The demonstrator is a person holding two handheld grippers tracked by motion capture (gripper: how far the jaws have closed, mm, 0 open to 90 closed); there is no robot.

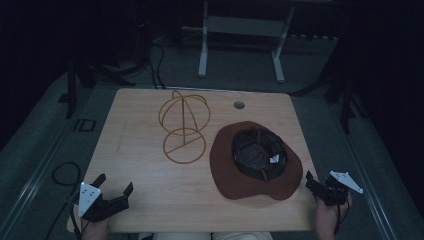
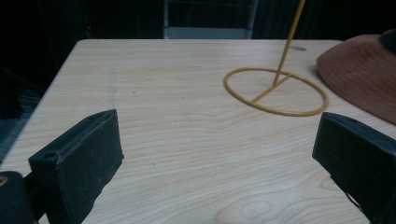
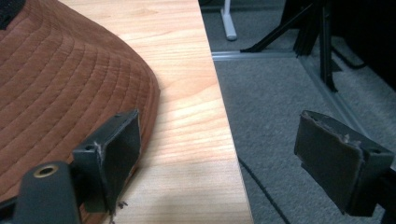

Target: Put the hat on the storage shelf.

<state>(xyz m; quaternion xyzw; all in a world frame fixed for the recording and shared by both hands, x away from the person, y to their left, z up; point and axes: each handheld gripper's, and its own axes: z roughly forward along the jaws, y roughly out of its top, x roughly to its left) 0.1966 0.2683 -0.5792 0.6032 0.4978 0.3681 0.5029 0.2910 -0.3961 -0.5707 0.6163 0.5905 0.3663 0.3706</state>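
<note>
A brown brimmed hat [image 1: 227, 167] lies upside down on the right half of the wooden table [image 1: 135, 155], its dark lining facing up. Left of it stands a gold wire hat stand [image 1: 183, 125] with a round base ring [image 2: 275, 91]. My left gripper [image 1: 116, 183] is open at the table's near left corner, its view looking toward the ring and the hat's brim [image 2: 364, 79]. My right gripper [image 1: 320, 181] is open at the near right edge. One of its jaws sits beside the hat brim [image 3: 56, 79] and the other hangs past the table edge [image 3: 224, 140] over the floor.
A round cable hole [image 1: 239, 105] sits near the table's far edge. Behind the table stand the white legs of another desk [image 1: 202, 55]. Dark tripod legs [image 1: 345, 100] flank the table, and a cable loop [image 1: 65, 175] lies on the grey carpet at the left.
</note>
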